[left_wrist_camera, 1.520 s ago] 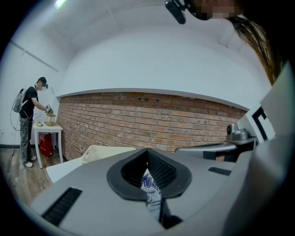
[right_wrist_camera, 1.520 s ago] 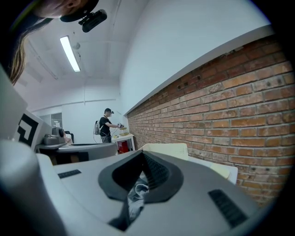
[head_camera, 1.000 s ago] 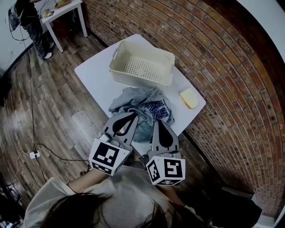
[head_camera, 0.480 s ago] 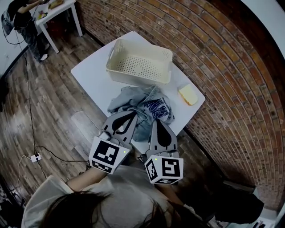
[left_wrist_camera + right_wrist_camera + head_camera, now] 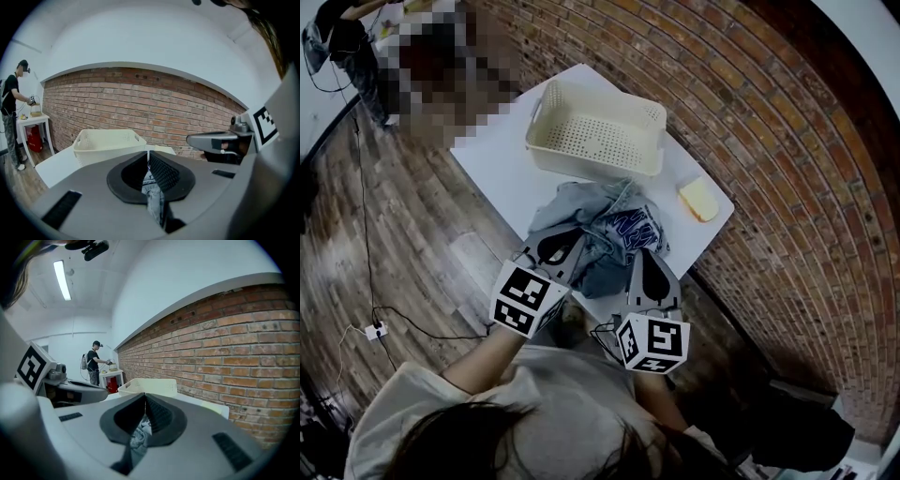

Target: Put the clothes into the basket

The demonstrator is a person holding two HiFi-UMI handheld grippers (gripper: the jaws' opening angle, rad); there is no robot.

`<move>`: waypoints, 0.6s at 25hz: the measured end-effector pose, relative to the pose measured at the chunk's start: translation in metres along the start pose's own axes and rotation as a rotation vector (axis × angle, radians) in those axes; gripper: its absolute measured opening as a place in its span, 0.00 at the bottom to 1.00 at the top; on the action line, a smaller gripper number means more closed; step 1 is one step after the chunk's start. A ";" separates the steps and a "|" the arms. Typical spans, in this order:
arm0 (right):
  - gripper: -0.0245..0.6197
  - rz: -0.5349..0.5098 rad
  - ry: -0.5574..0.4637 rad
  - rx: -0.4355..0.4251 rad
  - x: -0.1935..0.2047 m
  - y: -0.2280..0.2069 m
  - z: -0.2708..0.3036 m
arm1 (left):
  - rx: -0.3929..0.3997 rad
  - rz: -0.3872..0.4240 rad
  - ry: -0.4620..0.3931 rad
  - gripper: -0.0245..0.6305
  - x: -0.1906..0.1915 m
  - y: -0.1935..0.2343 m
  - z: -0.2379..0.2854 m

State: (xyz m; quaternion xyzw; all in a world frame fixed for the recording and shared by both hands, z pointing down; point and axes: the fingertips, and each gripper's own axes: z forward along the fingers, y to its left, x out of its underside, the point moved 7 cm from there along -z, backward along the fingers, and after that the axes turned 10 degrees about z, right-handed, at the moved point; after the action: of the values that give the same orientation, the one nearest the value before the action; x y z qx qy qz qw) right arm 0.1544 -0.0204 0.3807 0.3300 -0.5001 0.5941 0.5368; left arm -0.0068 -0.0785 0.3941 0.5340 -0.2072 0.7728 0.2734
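1. Only the head view gives the layout. The clothes (image 5: pixel 605 230) lie in a heap on the white surface (image 5: pixel 492 159), just beside the near wall of the basket (image 5: pixel 581 155). A yellow block (image 5: pixel 698 200) lies to the right, apart from the heap.
2. Left gripper view: left tool (image 5: pixel 148 157) has its jaws together, pinching a fold of blue-grey denim-like fabric. The head view puts it at the heap's near-left edge.
3. Right gripper view: right tool (image 5: pixel 145 398) has its jaws together on crumpled grey fabric, at the heap's near-right edge.
4. The gripper views show the basket side-on, with a person (image 5: pixel 10 117) standing far behind it.
5. The clothes are crumpled grey and denim, with a dark-blue piece with white lettering on top. All of it is outside the basket.
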 end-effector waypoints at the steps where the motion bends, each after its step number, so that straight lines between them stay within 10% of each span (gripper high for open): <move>1: 0.05 -0.009 0.005 0.001 0.002 -0.002 0.001 | 0.002 -0.004 0.013 0.05 0.004 0.002 0.002; 8: 0.07 -0.007 0.057 -0.003 0.019 -0.014 0.010 | -0.008 -0.005 0.054 0.11 0.020 0.010 0.007; 15: 0.31 0.012 0.140 -0.006 0.034 -0.026 0.020 | -0.021 0.004 0.087 0.27 0.027 0.016 0.015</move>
State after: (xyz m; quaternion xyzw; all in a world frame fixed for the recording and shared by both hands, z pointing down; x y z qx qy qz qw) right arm 0.1696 -0.0312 0.4238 0.2831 -0.4652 0.6175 0.5676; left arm -0.0142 -0.0944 0.4246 0.4967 -0.2041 0.7935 0.2863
